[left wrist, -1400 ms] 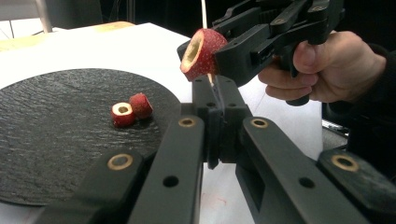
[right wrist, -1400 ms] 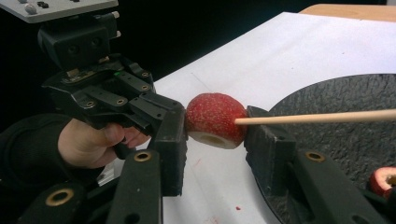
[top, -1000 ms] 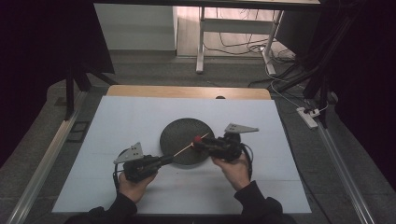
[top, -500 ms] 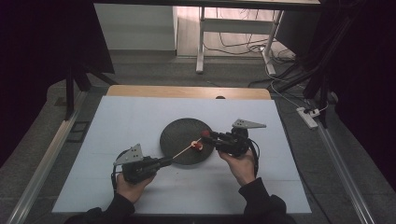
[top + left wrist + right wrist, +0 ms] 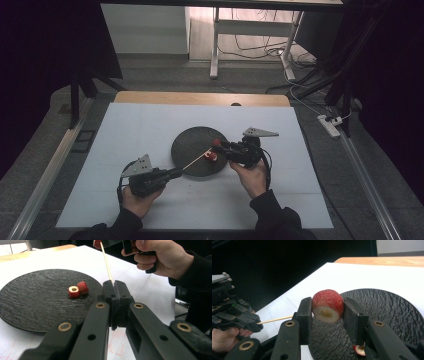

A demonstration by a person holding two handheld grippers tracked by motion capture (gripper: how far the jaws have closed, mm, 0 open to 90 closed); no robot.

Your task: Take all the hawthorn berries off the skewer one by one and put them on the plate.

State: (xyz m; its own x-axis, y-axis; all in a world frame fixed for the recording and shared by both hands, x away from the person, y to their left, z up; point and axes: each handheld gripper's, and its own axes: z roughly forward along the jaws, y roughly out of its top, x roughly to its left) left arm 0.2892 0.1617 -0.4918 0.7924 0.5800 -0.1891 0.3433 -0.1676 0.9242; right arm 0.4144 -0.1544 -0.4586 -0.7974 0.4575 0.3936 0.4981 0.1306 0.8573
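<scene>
L gripper [image 5: 113,293] clamped on skewer [image 5: 106,262], R gripper [image 5: 327,306] gripping strawberry piece [image 5: 327,303] – maybe touching skewer tip

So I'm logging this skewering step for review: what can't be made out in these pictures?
- Whether the skewer tip has entered the strawberry piece: right gripper view, a jaw covers it.
- High view: the pieces on the plate are too small to count.
- Left gripper view: the held piece is cut off by the top edge.
</scene>
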